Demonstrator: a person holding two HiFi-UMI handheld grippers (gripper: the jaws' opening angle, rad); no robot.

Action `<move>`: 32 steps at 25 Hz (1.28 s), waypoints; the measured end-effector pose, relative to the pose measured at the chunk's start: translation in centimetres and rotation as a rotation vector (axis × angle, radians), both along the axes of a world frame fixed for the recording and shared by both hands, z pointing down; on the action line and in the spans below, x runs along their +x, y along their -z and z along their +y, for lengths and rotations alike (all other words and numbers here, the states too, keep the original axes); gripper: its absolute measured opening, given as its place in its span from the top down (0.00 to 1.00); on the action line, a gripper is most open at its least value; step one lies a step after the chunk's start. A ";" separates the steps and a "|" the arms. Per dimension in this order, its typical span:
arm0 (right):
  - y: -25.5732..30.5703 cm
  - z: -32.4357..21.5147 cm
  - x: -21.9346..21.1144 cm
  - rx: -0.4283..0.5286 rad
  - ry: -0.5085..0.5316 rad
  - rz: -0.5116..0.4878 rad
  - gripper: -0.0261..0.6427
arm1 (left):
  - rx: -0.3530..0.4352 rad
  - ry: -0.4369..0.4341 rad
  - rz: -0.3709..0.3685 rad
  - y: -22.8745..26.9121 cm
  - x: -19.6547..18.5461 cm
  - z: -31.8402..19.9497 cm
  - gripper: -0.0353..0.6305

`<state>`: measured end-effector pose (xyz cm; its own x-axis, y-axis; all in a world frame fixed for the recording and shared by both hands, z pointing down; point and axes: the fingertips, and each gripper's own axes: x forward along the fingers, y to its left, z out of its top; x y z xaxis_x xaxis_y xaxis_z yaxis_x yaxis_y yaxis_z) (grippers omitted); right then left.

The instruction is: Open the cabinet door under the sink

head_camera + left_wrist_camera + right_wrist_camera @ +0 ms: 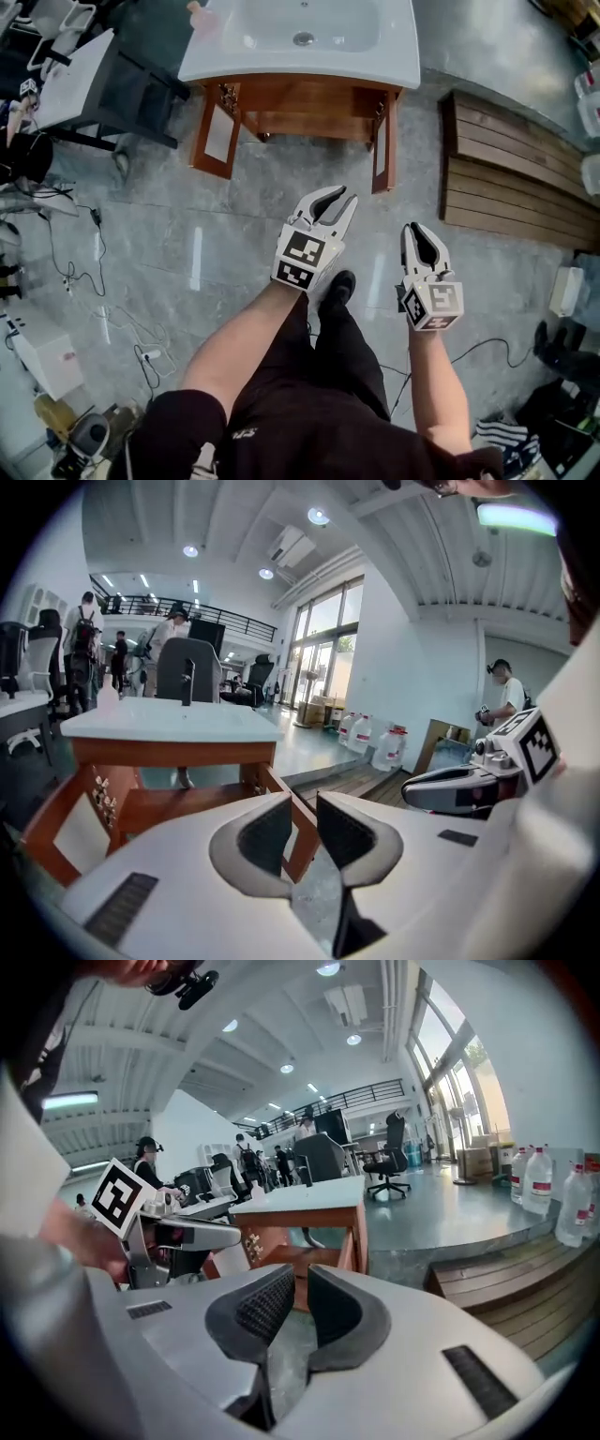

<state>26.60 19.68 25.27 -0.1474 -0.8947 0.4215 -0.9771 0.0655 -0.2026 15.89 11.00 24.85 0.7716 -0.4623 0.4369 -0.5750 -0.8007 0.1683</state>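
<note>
Standing swung outward, both cabinet doors (pixel 217 133) under the sink (pixel 398 58)

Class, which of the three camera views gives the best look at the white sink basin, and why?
The head view: it looks straight down into the sink basin, showing the bowl and drain. The left and right gripper views catch only its white top from the side; the bowl is hidden.
</note>
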 end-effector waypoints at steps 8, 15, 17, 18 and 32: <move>8.6 -2.6 -5.6 0.057 0.135 0.041 0.92 | 0.074 0.120 0.009 9.4 -6.3 -0.4 0.84; 14.0 -4.1 -11.6 0.098 0.172 0.059 0.94 | 0.094 0.167 0.010 13.8 -13.4 0.0 0.88; 15.6 -5.1 -13.2 0.122 0.175 0.063 0.94 | 0.100 0.189 0.022 14.9 -15.6 -1.0 0.89; 16.4 -5.6 -14.0 0.135 0.174 0.063 0.94 | 0.099 0.199 0.029 15.4 -16.7 -1.5 0.90; 28.6 -9.7 -18.9 0.354 0.149 0.096 0.94 | 0.246 0.217 0.067 24.6 -25.6 -6.2 0.91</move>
<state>7.68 10.00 -3.30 -0.2616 -0.9590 0.1087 -0.9650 0.2576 -0.0498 -9.69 4.75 0.25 0.6667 -0.7043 0.2439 -0.7308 -0.6820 0.0286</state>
